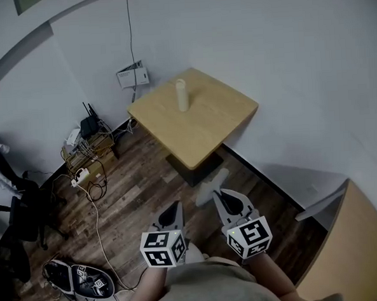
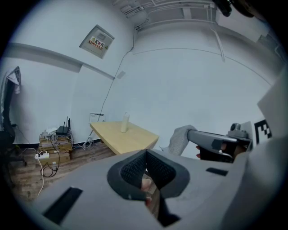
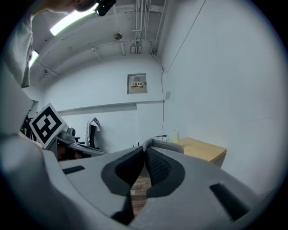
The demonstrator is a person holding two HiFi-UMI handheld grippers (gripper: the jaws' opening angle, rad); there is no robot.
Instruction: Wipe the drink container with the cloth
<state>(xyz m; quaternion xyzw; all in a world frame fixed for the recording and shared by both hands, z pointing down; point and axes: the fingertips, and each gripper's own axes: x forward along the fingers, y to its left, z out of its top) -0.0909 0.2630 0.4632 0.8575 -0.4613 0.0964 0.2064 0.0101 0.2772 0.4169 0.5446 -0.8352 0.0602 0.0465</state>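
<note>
At the far left of the head view an office chair [image 1: 17,217] stands on the wooden floor [image 1: 136,181]. Beside it, against the wall, a low shelf [image 1: 91,149] carries a router [image 1: 88,126] and a tangle of leads. A power strip [image 1: 82,175] lies in front of the shelf, and a white cable [image 1: 99,230] trails over the boards toward the person.

A wooden table [image 1: 212,126] stands in the corner, well ahead of both grippers, with only floor between. The drink container [image 1: 182,95], a pale upright bottle, stands alone on the table toward its far left side. At the right edge the corner of another wooden top [image 1: 359,238] juts from the wall.

Both grippers are held low and close to the person's body, side by side, pointing at the table. The left gripper [image 1: 177,206] has its jaws pressed together with nothing between them, as the left gripper view [image 2: 145,152] shows. The right gripper [image 1: 218,194] is clamped on the grey cloth [image 1: 210,185]. In the right gripper view [image 3: 146,150] the cloth [image 3: 165,146] bulges out past the tips, with the drink container [image 3: 175,136] small beyond it.
</note>
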